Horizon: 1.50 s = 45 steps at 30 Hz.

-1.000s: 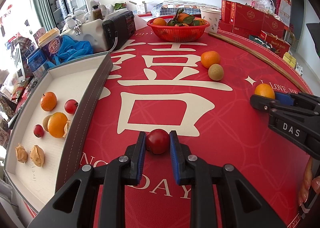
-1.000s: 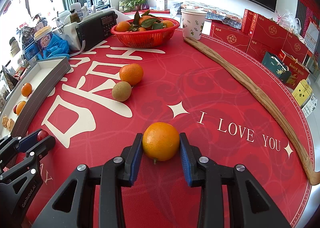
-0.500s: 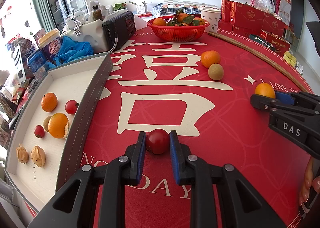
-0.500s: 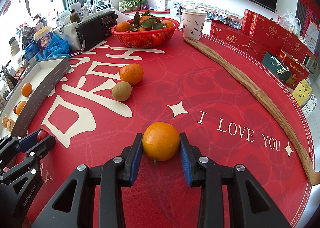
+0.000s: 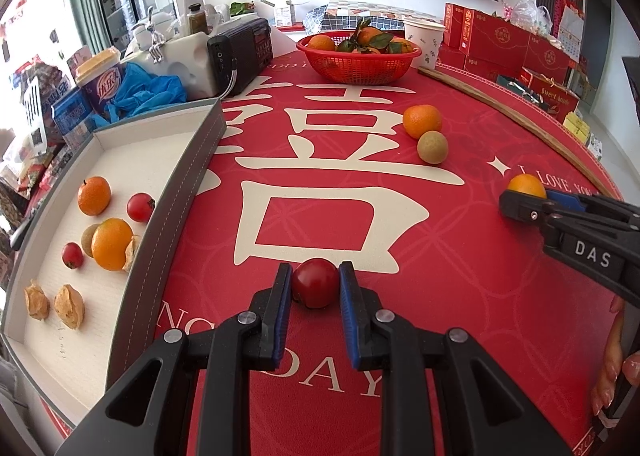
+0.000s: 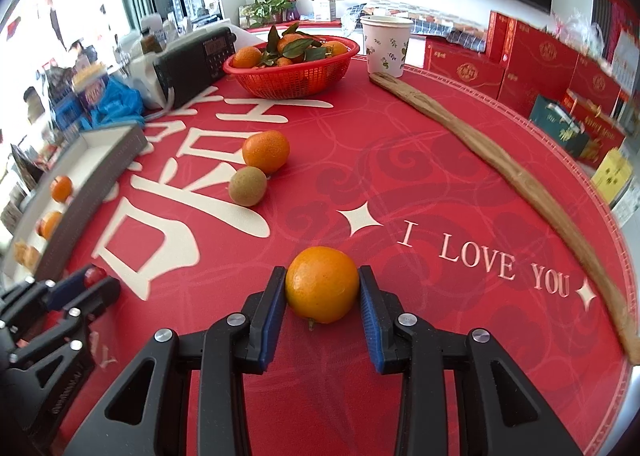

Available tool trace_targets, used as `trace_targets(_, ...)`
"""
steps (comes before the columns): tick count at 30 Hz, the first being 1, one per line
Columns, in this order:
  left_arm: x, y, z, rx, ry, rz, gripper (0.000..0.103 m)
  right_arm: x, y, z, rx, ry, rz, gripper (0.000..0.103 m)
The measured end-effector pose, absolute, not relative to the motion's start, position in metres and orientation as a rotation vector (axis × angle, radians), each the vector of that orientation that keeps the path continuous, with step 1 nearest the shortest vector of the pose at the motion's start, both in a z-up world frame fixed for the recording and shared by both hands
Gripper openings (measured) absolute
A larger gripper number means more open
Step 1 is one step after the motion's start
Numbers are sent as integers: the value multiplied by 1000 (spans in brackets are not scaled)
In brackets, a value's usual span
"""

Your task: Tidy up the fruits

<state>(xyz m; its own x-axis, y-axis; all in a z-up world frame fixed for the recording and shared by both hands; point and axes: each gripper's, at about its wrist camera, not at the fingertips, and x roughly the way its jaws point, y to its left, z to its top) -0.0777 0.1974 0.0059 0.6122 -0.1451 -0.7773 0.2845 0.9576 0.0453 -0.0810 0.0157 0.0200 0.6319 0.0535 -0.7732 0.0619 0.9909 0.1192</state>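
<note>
The left gripper (image 5: 315, 283), matte black with ribbed blue pads, pinches a glossy round red cherry tomato (image 5: 315, 282) resting on the red printed tablecloth (image 5: 460, 268). The right gripper (image 6: 322, 288) clamps a dimpled, round orange (image 6: 322, 284), also on the cloth. In the left wrist view, a shallow white-lined tray (image 5: 176, 216) with a grey stitched wall lies at nine o'clock, holding smooth oranges, small tomatoes and papery husked fruits. At one o'clock a mandarin (image 5: 422, 121) touches a fuzzy brown kiwi (image 5: 432, 147). A red plastic mesh basket (image 5: 360, 66) of leafy mandarins sits at twelve o'clock.
</note>
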Motion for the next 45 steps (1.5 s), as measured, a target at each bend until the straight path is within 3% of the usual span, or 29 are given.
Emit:
trace_targets(34, -80, 209, 17, 124, 888, -260, 25, -85, 13, 27, 182, 848, 40, 36)
trace_targets(45, -69, 275, 57, 74, 794, -184, 25, -70, 50, 51, 183, 831, 135, 36)
